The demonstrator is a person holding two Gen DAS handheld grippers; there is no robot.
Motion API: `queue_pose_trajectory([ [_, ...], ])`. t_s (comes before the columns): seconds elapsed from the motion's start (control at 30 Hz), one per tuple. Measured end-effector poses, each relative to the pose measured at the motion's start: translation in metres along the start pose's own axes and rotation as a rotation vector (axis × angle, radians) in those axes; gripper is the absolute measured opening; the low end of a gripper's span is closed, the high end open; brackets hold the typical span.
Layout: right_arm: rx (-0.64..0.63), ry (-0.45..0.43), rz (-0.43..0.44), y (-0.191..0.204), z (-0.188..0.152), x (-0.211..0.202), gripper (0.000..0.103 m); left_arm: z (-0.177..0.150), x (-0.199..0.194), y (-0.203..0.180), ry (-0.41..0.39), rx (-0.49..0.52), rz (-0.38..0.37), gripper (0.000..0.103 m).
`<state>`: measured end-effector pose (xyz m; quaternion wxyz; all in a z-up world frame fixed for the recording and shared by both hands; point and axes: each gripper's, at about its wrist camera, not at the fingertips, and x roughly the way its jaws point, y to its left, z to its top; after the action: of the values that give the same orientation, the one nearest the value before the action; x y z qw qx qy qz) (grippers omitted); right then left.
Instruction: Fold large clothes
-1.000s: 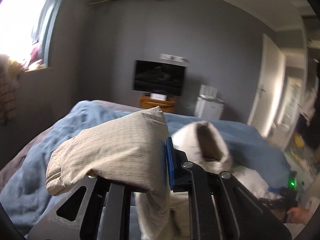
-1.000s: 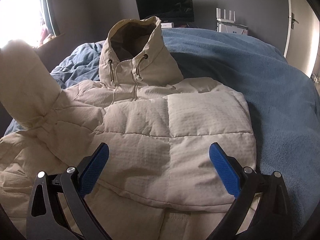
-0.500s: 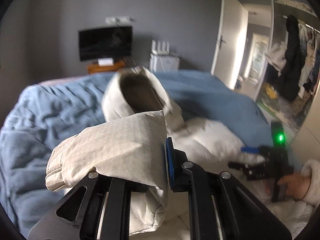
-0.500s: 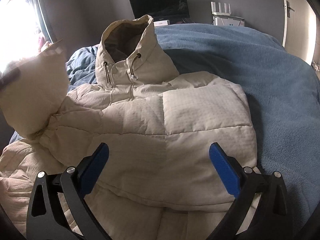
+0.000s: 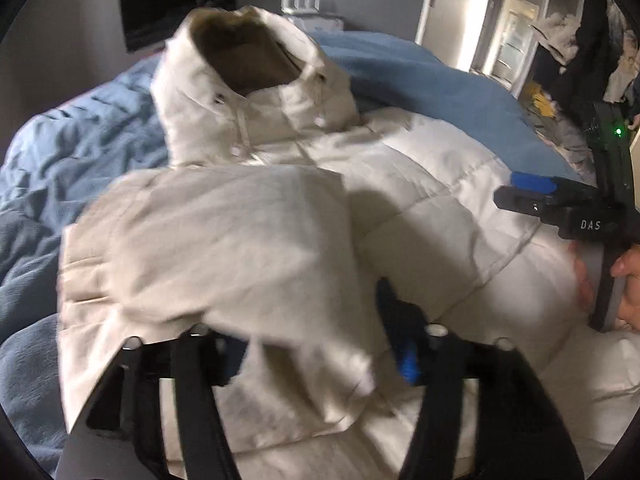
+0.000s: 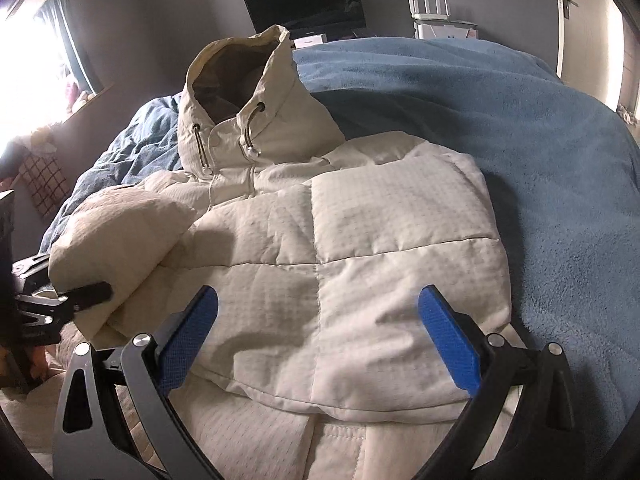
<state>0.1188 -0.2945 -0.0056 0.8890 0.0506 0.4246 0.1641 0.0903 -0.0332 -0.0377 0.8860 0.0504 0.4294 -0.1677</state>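
A cream puffer jacket lies front up on the bed, its hood standing at the far end. Its sleeve is folded in over the chest and drapes across my left gripper. That gripper's jaws are opening, with the sleeve cuff lying loosely between them. Cloth hides the left pad. In the right wrist view the sleeve bulges at the left, with one of the left fingers under it. My right gripper hovers open over the jacket's folded lower half, holding nothing.
A blue blanket covers the bed around the jacket. A dark TV and a white unit stand against the far grey wall, and a door is at the right. A person's hand grips the right tool.
My left gripper has swung down and across, carrying the sleeve onto the jacket's chest. Its jaws have spread apart from a tight pinch. The right gripper has stayed put.
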Motion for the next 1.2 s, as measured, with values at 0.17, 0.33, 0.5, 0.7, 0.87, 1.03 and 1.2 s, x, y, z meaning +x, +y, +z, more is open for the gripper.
queue_pose_trajectory([
  [0.17, -0.103, -0.025, -0.026, 0.029, 0.002, -0.018, 0.096, -0.007, -0.048, 0.030, -0.090, -0.097, 0.051, 0.083],
  [0.33, -0.202, -0.035, 0.076, 0.080, 0.023, -0.044, 0.096, -0.014, -0.089, 0.094, -0.209, -0.356, 0.131, 0.086],
  [0.5, -0.395, 0.020, 0.143, 0.168, 0.046, -0.044, 0.096, -0.024, -0.084, 0.143, -0.164, -0.460, 0.228, 0.086],
  [0.7, -0.531, 0.126, 0.153, 0.255, 0.044, 0.009, 0.096, -0.042, -0.064, 0.175, -0.107, -0.575, 0.180, 0.084],
  [0.87, -0.662, 0.123, 0.026, 0.290, 0.025, 0.049, 0.093, -0.046, -0.061, 0.178, -0.118, -0.573, 0.169, 0.084],
  [1.03, -0.727, 0.104, -0.087, 0.285, 0.013, 0.066, 0.044, -0.049, -0.056, 0.184, -0.106, -0.583, 0.154, 0.083],
  [1.2, -0.619, 0.026, -0.096, 0.255, 0.025, 0.042, 0.025, -0.051, -0.054, 0.186, -0.094, -0.597, 0.143, 0.083],
])
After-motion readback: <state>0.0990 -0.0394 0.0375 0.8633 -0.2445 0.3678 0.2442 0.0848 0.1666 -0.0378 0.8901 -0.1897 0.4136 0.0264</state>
